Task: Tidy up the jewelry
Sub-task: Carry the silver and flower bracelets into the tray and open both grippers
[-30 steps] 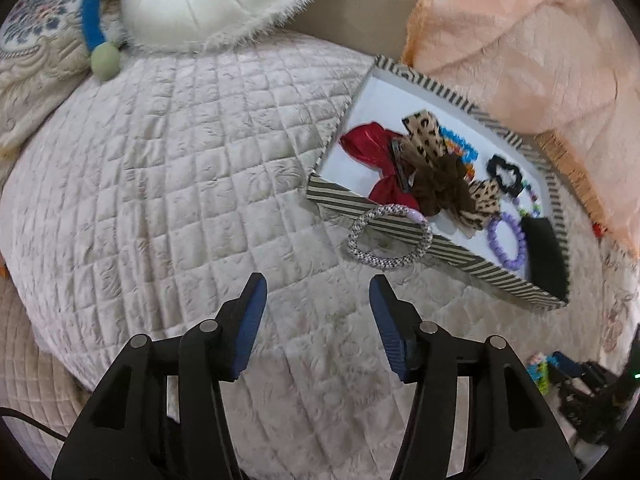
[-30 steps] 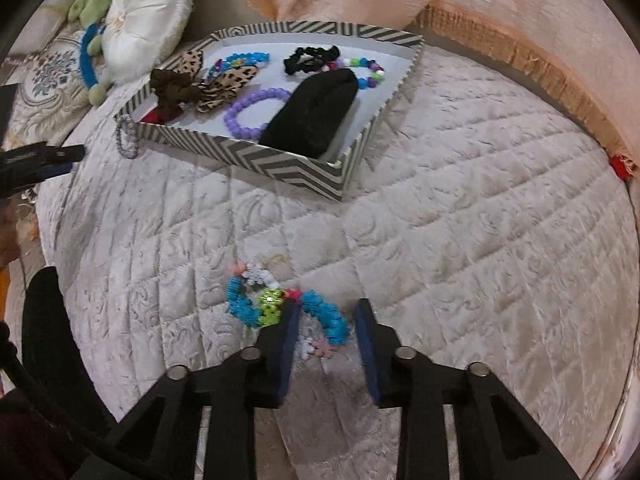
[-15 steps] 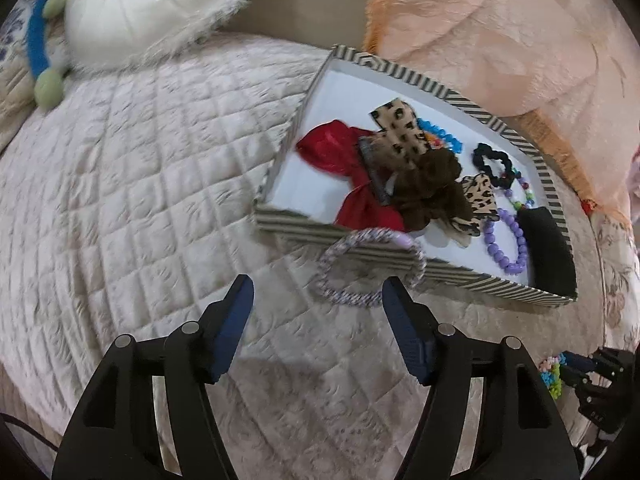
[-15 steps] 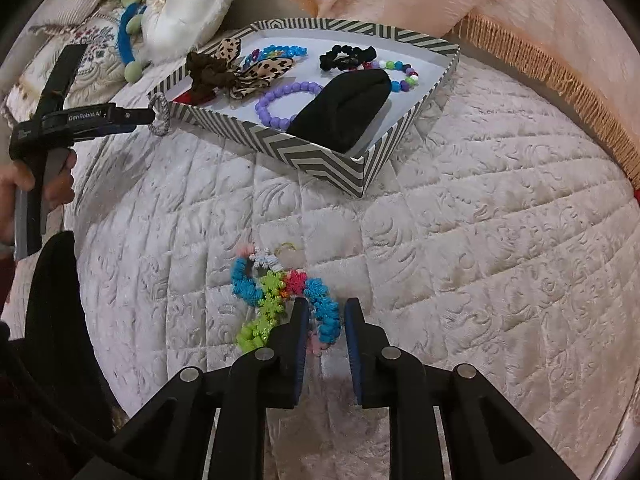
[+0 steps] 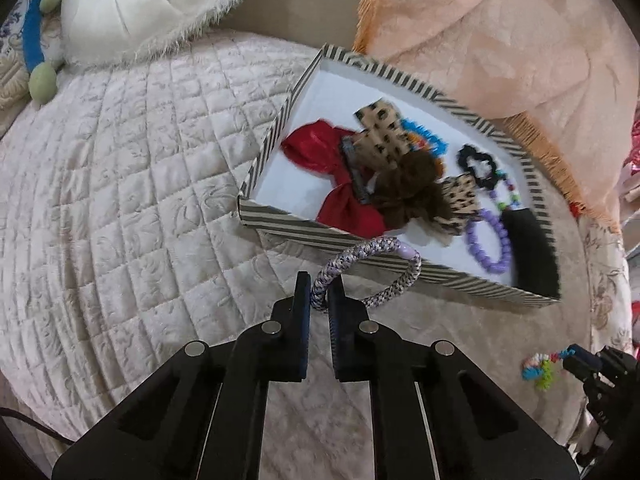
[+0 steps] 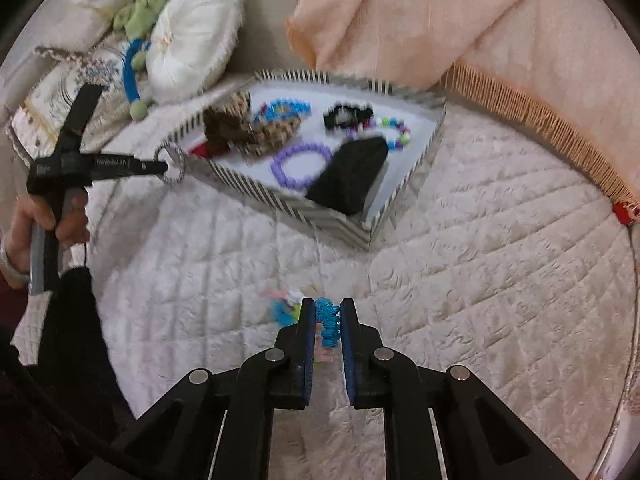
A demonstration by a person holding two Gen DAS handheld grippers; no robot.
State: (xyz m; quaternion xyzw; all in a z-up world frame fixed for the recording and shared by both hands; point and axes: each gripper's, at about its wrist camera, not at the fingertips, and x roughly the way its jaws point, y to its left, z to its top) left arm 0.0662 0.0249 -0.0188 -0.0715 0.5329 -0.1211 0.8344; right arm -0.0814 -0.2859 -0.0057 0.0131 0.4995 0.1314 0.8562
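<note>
While your left gripper (image 5: 319, 294) has its jaws pressed together on the near side of the braided bracelet (image 5: 370, 270), the rest of that loop hangs in front of the striped tray (image 5: 352, 242), touching its near wall, above the quilted bed (image 5: 132, 184). Your right gripper (image 6: 324, 312) has its jaws closed to a narrow gap, clamped on the blue part of the colourful beaded bracelet (image 6: 328, 322), which trails off to the left over the bed, well short of the tray holding the bows, purple bead bracelet (image 6: 301, 164) and black pouch (image 6: 352, 176).
</note>
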